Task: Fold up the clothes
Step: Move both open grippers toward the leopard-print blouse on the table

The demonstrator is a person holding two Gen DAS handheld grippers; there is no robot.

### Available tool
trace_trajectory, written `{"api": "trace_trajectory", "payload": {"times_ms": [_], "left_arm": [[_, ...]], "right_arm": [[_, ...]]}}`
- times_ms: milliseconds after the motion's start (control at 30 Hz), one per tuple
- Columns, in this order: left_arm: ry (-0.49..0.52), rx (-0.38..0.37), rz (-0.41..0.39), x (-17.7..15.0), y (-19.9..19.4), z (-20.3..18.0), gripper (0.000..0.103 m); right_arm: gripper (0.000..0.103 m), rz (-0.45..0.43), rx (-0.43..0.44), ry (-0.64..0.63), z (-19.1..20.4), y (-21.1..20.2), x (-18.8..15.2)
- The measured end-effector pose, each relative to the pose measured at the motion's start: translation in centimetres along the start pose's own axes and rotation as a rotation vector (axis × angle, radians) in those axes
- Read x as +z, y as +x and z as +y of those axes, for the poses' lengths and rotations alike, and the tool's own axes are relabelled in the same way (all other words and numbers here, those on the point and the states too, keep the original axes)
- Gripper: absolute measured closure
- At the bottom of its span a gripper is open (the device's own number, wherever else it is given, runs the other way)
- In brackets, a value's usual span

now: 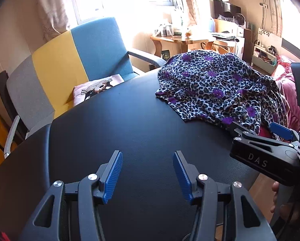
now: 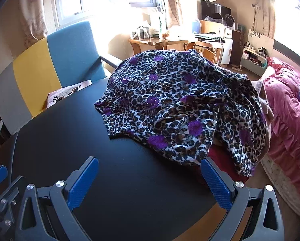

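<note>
The leopard-print garment [image 2: 170, 100] hangs over the worktop's [image 2: 89, 140] right edge, and its folds hide whatever lies under it there. In the left wrist view, the right gripper [image 1: 256, 132] covers the garment's near corner, and only one blue finger [image 1: 280, 131] shows. The small items on the far wooden table [image 2: 160, 41] are washed out by window glare.

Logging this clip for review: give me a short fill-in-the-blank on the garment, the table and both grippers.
1. The leopard-print garment has ____ flowers.
2. It lies crumpled on a ____ table, partly hanging over the edge.
3. The left gripper and right gripper both have jaws ____, holding nothing.
4. Behind the table stands a blue, ____ and grey armchair.

Missing: purple; black; open; yellow
</note>
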State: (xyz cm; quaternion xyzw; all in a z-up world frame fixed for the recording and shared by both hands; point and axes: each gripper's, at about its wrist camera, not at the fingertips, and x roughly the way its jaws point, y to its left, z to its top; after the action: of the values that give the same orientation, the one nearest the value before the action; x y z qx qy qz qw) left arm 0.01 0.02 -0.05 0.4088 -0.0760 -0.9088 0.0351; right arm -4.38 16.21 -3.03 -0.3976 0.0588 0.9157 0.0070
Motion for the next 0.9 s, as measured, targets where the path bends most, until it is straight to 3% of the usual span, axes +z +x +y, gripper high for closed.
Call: {"api": "trace_trajectory", "payload": {"times_ms": [267,400,533,900], "left_arm": [[0.012,-0.014,0.031,-1.6,1.1,-1.4,0.049],[0.022,-0.039,0.125,-3.6,3.6,-0.3,0.049],[-0.006,-0.026,0.209,-5.6,5.9,0.8,0.049],[-0.05,-0.028,0.26,-8.5,7.6,2.7,0.048]], "right_arm": [[0.001,0.004,0.021,0.002,-1.0,0.1,-1.1],[0.0,0.01,0.063,-0.01,-1.4,0.3,-1.7],[0.0,0.027,0.021,-0.011,-2.8,0.8,-2.3],[0.0,0.044,-0.007,-0.028,-4.1,1.9,-3.1]]}}
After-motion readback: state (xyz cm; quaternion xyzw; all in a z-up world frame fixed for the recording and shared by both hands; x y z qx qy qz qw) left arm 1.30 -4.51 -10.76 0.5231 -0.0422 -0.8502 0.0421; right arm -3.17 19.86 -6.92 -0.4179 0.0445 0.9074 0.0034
